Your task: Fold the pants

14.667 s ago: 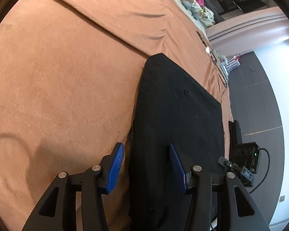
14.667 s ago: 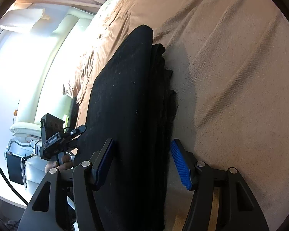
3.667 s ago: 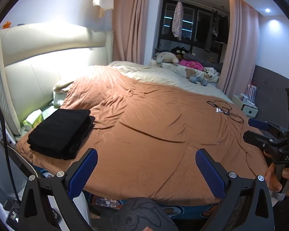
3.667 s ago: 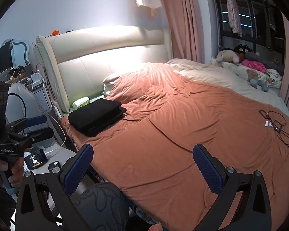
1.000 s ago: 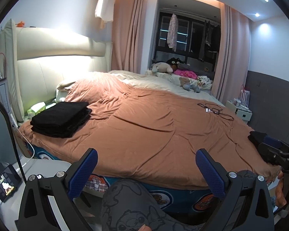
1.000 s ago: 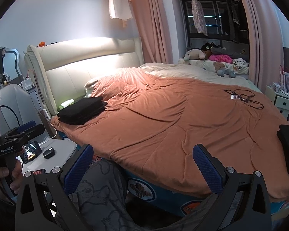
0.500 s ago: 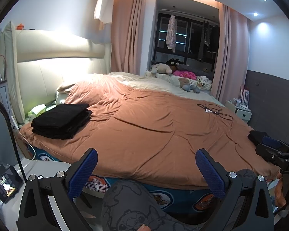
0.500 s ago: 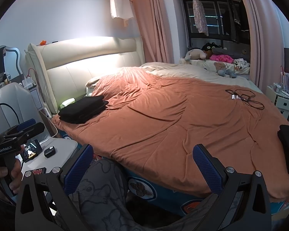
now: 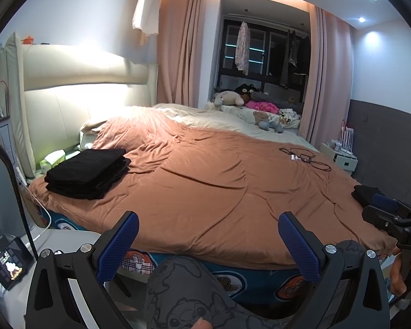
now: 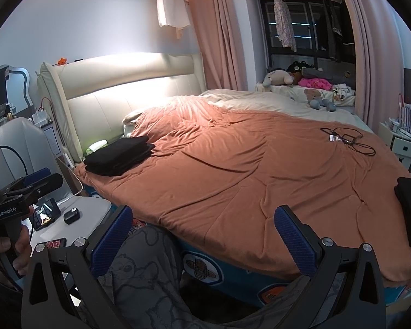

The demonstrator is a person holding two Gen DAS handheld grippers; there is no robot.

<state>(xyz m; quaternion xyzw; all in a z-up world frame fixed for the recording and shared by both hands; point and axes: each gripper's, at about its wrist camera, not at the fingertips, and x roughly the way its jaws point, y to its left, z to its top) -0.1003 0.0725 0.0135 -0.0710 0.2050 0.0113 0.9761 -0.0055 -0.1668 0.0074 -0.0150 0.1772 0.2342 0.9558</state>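
Lying folded in a black stack, pants [image 9: 87, 174] seen on the brown blanket [image 9: 219, 189] at the bed corner near the headboard [image 9: 76, 104], left gripper [image 9: 208, 242] and right gripper [image 10: 202, 237] both spread wide, empty, held well apart from the pants, patterned knee [image 9: 183, 290] below.

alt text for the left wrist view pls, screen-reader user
Folded black pants lie stacked on the near left corner of a bed under a rust-brown blanket. The open, empty left gripper is held back from the bed, above a person's patterned knee.
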